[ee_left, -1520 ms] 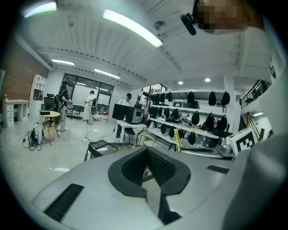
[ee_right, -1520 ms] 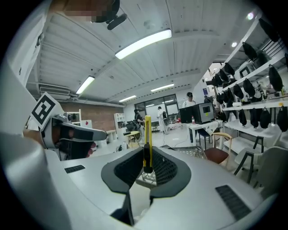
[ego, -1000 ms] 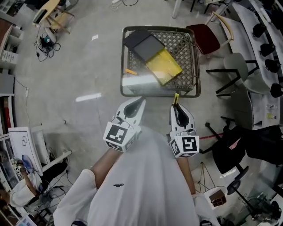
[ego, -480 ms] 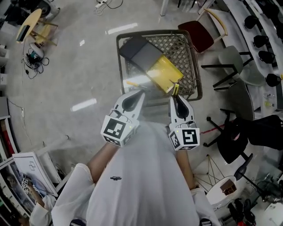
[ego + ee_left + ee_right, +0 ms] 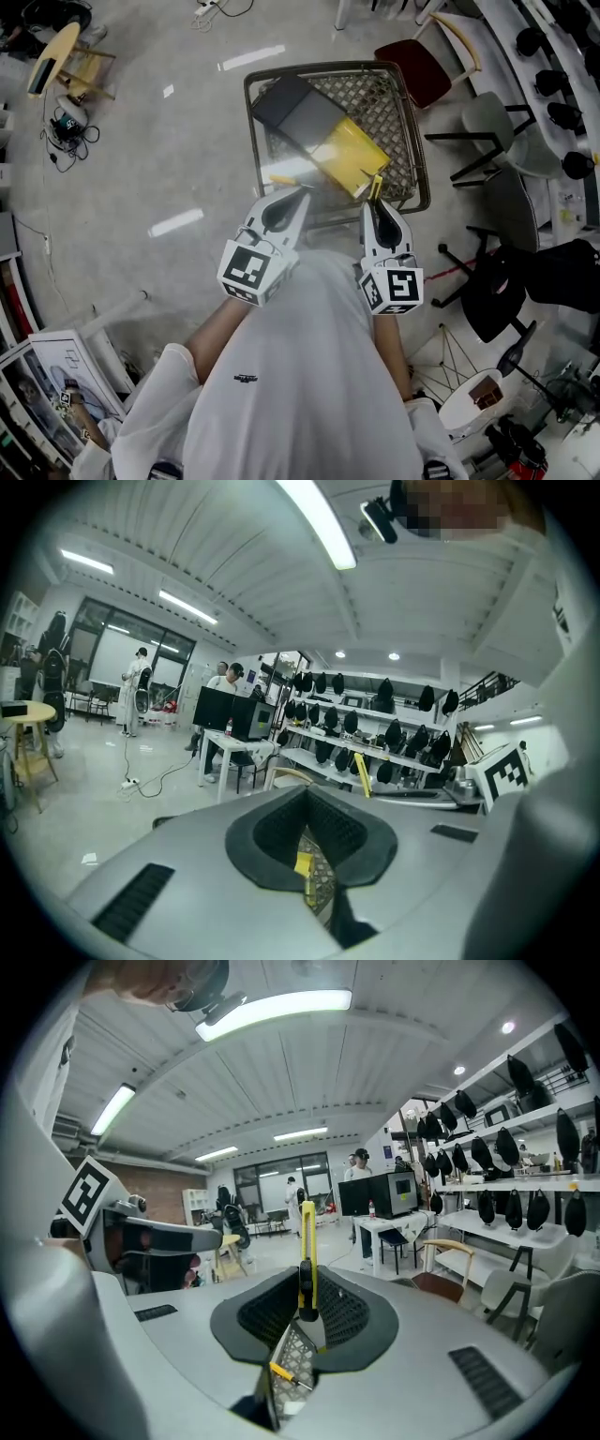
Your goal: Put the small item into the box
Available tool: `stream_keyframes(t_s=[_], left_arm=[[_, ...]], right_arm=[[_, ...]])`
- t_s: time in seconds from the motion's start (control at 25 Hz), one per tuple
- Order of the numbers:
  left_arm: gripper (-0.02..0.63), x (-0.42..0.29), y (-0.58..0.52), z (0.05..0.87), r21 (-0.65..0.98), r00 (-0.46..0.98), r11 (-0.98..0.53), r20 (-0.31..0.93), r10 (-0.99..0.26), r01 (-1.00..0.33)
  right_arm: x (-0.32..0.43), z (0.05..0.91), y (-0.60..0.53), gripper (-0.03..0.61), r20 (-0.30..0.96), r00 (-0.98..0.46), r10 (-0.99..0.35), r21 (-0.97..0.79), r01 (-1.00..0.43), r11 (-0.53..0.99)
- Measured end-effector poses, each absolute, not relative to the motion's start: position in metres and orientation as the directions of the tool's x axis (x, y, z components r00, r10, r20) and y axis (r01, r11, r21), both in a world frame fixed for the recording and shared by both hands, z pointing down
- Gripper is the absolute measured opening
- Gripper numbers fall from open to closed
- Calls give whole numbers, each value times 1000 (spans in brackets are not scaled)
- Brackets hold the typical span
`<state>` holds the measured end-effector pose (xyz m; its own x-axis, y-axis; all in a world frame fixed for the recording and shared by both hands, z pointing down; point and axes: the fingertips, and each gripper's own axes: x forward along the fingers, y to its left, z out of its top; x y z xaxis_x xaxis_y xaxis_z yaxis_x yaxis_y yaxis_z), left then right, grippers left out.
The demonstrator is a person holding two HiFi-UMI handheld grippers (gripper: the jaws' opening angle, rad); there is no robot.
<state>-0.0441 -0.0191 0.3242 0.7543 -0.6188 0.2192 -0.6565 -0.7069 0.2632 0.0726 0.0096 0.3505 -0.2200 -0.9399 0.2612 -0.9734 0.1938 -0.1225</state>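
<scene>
A wire-mesh box (image 5: 419, 141) stands on the floor in front of me, seen from above in the head view. In it lie a dark grey box (image 5: 298, 111), a yellow box (image 5: 349, 155) and a small orange pen (image 5: 281, 178). My right gripper (image 5: 375, 202) hangs over the box's near rim, shut on a thin yellow utility knife (image 5: 374, 189). The knife (image 5: 307, 1241) stands upright between the jaws of the right gripper (image 5: 305, 1307), with the mesh box (image 5: 298, 1358) below. My left gripper (image 5: 302, 192) is shut with nothing in it, also at the near rim. The left gripper (image 5: 307, 803) shows mesh through its gap.
To the right of the box are a red-seated chair (image 5: 419, 70), a grey chair (image 5: 497, 127) and a black swivel chair (image 5: 506, 291). Cables and a stool (image 5: 56, 131) lie at the far left. Desks, shelves and distant people fill the background in the gripper views.
Both grippers have come closer to the box's near rim over the last second, the knife still held. Little has moved in the last half second.
</scene>
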Motion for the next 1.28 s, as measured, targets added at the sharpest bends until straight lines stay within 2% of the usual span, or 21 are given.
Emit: stream_keyframes(t_s=[0.64, 1.08, 1.28], left_arm=[[2, -18, -47, 366, 299, 765, -707, 320, -559, -642], [2, -4, -58, 432, 308, 718, -661, 444, -536, -684], [2, -4, -74, 454, 304, 700, -643, 456, -550, -703]], right_arm=[[97, 386, -35, 48, 321, -210, -924, -131, -976, 176], [99, 463, -63, 48, 471, -252, -845, -183, -965, 186], [98, 502, -79, 48, 524, -267, -809, -225, -959, 171]])
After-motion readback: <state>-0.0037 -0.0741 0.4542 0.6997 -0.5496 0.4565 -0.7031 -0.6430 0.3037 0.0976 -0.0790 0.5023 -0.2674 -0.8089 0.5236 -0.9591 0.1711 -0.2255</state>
